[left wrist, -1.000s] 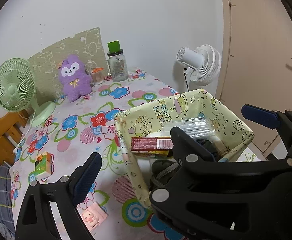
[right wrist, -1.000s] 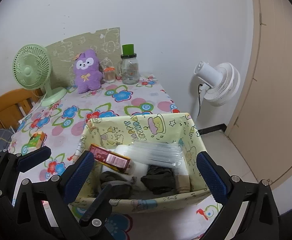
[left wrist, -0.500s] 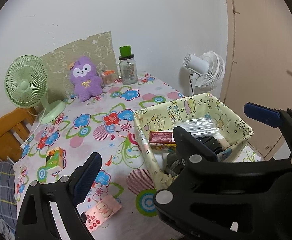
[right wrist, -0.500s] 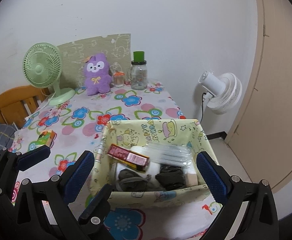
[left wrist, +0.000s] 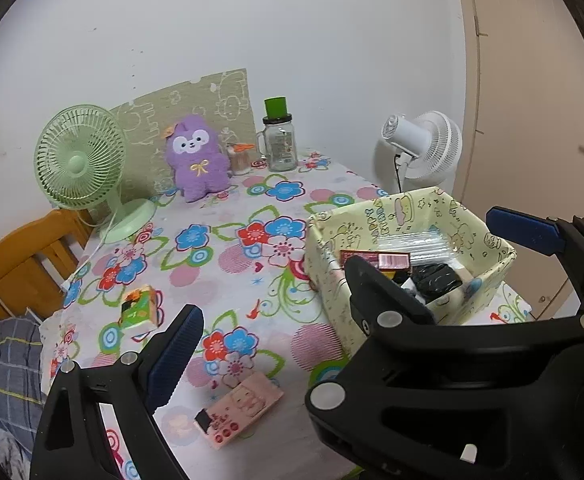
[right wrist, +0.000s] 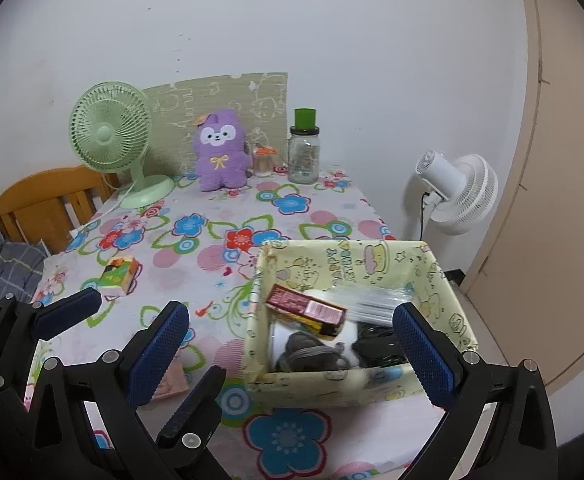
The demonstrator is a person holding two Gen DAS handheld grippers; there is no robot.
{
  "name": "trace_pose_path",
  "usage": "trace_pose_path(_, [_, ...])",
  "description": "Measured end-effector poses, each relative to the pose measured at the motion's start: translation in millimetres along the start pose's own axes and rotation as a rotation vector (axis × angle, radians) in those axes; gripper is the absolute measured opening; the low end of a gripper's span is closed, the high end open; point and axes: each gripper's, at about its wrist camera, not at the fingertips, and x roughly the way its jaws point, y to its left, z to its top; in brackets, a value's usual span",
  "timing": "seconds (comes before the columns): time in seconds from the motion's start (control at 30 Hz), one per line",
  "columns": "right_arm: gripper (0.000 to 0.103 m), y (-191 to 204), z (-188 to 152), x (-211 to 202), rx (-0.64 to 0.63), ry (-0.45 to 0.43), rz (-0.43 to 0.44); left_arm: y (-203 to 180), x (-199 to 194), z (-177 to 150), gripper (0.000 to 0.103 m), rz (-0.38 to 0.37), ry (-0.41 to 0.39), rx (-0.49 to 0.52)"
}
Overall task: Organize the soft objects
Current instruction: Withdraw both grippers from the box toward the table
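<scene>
Hovering over the near edge of the flower-patterned desk with both tools empty: right hand-held gripper spread wide just above the yellow cartoon-print fabric box, left hand-held gripper likewise parted beside it, clamping nothing. Looks like a pause between picks, judging by the soft things lying outside the box. To do the next pick well: choose one target, most likely the purple plush toy propped upright at the far end of the desk against the green patterned board, between the pale green desk fan and the small orange-capped glass jar. Reach with one tool only, keep clear of the fan base and the glass, close on the thick body rather than an ear, squeeze gently, lift before pulling back. Nearer options: the green-and-orange tissue pack and the pink tissue pack, both flat on the cloth, needing a low, level approach. Inside the box: a red-brown carton lying across the top, a clear plastic bundle, dark grey rolled fabric, something black beside it, possibly socks, hard to tell. Leaves little free room, so set new items on top rather than pressing down. Tall glass jar with a green lid: apparently empty.
</scene>
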Motion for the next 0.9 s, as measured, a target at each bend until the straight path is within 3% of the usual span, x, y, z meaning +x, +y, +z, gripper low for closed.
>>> trace_pose_path(0.9, [0.103,76,-20,17,-0.08,0.046,0.083,64,-2,-44,0.095,0.047,0.031,-0.063])
